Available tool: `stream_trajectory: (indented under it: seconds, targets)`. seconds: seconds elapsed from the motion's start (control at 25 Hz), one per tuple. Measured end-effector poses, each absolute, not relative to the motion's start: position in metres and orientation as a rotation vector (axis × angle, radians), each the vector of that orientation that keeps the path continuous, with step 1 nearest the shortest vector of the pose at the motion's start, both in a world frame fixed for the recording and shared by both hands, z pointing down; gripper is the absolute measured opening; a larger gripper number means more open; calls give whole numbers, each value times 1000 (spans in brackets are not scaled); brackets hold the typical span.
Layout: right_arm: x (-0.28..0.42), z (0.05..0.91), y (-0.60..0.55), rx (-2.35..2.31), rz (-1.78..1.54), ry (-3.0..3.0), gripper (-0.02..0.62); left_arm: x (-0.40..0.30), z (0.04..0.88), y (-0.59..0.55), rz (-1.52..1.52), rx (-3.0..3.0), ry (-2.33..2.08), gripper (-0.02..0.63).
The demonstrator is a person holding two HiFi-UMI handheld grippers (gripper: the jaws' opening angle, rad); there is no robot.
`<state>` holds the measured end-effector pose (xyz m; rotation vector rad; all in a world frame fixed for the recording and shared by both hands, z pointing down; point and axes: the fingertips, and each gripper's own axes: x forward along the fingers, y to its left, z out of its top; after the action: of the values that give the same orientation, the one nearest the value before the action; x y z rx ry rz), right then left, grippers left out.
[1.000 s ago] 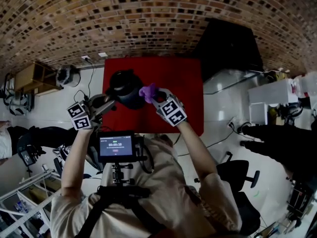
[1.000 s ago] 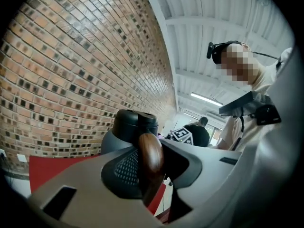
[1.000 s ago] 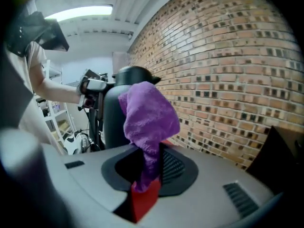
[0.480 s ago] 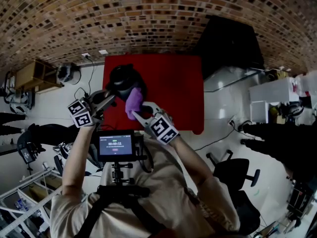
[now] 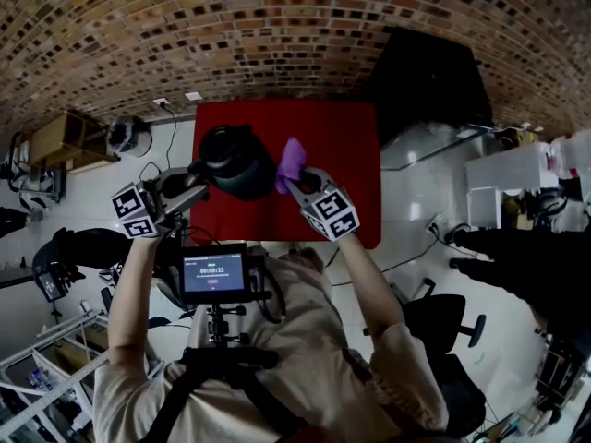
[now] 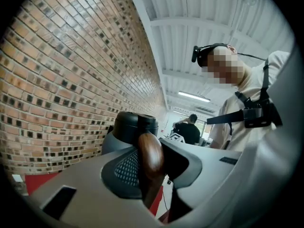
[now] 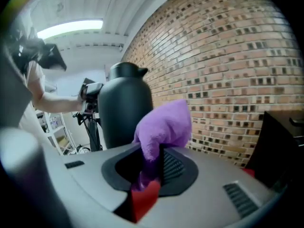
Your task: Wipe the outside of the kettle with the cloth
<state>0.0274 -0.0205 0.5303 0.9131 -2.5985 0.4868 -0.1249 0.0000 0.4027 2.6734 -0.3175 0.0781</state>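
kettle handle (image 6: 150,156), unclear in head view, sits clamped in left fingers (image 6: 124,169); right fingers (image 7: 175,167) pinch cloth (image 7: 164,126).

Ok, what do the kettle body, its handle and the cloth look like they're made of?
The kettle has a dark matte body with only soft highlights: coated metal or ceramic, can't tell which. Its handle is brown and glossy, faintly streaked, so probably varnished wood. The cloth is purple with a fuzzy, soft surface, likely microfibre or terry.

A lab-like workroom: brick wall (image 5: 277,26), glossy white floor (image 5: 416,169) with trailing cables (image 5: 406,264), red table (image 5: 346,137), office chair (image 5: 452,326), equipment rack (image 5: 42,377).
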Motion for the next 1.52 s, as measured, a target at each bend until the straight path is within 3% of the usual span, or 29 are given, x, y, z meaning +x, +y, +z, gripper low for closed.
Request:
stream_trajectory:
  seconds: [0.36,0.64,0.88,1.04,1.24,1.32,1.52]
  targets:
    - [-17,469,-92,323,752,-2987,92,-100,408,42,127,2718,-59,98]
    - [-76,529,-72,-271,978,-2711,91,-90,414,49,168,2741,-13,97]
    - [-33,598,-35,-371,1248,-2543,87,-108,411,50,78,2705,-35,95]
    - [-10,603,-19,-449,1155,-2434,89,-108,412,59,164,2737,24,97]
    - [-23,486,-74,-528,1223,-2866,89,-98,421,51,314,2802,12,98]
    - [-30,476,-75,-564,1273,-2888,91,-96,419,46,311,2817,-19,98]
    - [-34,589,-51,-405,1384,-2630,88,-95,412,41,288,2819,-43,94]
